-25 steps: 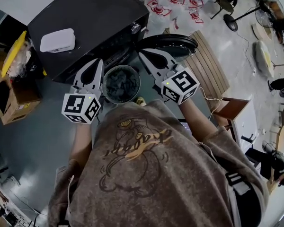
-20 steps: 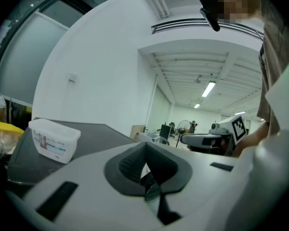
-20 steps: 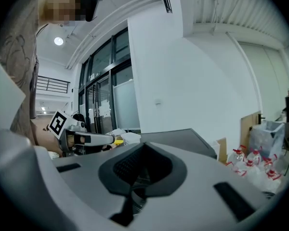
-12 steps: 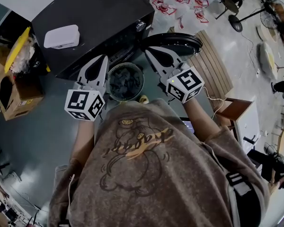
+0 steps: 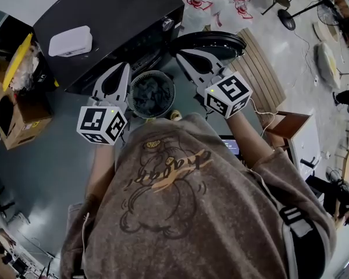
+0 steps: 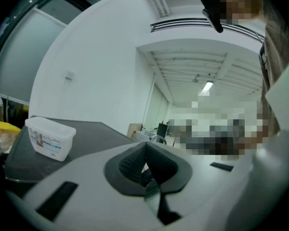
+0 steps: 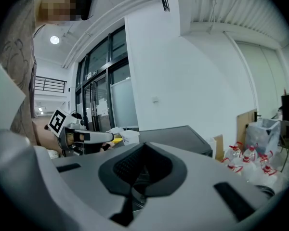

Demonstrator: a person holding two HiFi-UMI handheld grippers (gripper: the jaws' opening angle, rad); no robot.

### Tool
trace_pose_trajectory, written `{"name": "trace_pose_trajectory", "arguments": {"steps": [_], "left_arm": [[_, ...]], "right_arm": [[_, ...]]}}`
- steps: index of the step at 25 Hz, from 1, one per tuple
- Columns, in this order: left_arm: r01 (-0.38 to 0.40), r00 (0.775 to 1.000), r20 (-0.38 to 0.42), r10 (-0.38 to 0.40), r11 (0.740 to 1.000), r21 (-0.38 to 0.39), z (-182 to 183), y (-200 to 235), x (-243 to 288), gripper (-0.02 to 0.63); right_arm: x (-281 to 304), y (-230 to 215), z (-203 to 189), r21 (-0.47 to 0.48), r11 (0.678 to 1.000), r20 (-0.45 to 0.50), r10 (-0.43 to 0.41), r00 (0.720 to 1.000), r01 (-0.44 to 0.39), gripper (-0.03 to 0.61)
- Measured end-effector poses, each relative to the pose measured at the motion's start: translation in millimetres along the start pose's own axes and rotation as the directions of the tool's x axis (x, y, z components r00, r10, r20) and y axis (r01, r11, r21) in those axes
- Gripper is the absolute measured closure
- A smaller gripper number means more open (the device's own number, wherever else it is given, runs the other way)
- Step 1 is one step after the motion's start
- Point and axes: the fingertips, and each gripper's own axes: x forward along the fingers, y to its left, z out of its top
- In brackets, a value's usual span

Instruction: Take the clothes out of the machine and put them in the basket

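Flanking one basket point(image 5: 135, 83) of dark clothes point(image 5: 152, 95), the left gripper point(image 5: 124, 68) and right gripper point(image 5: 184, 55) are both pressed together, empty.

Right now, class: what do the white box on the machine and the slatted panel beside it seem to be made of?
The white box: probably plastic; smooth, faintly glossy, with rounded moulded corners. The slatted panel: looks like wood; matt tan parallel boards with gaps between.

No legible text; label on the white box point(image 6: 49, 137) too blurred.
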Motion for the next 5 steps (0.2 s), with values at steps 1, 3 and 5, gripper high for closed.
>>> {"name": "trace_pose_trajectory", "arguments": {"steps": [1, 3, 5], "left_arm": [[-0.001, 1.0, -0.001, 0.001, 1.0, -0.001, -0.6, 0.2, -0.3, 0.606], [-0.006, 1.0, -0.003, 0.006, 1.0, -0.002, -1.9, 1.3, -1.8, 0.606], [-0.012, 1.0, -0.004, 0.012, 1.0, -0.004, -3.0, 2.6, -3.4, 0.606]], "right_arm": [[0.8, 0.4, 0.1, -0.001, 1.0, 0.0, 0.003, 1.0, -0.003, 0.583], [2.6, 1.2, 0.2, -0.001, 1.0, 0.001, 0.007, 1.0, -0.007, 0.583], [4.2, 1.7, 0.5, 0.001, 1.0, 0.004, 0.01, 1.0, -0.01, 0.583]]}}
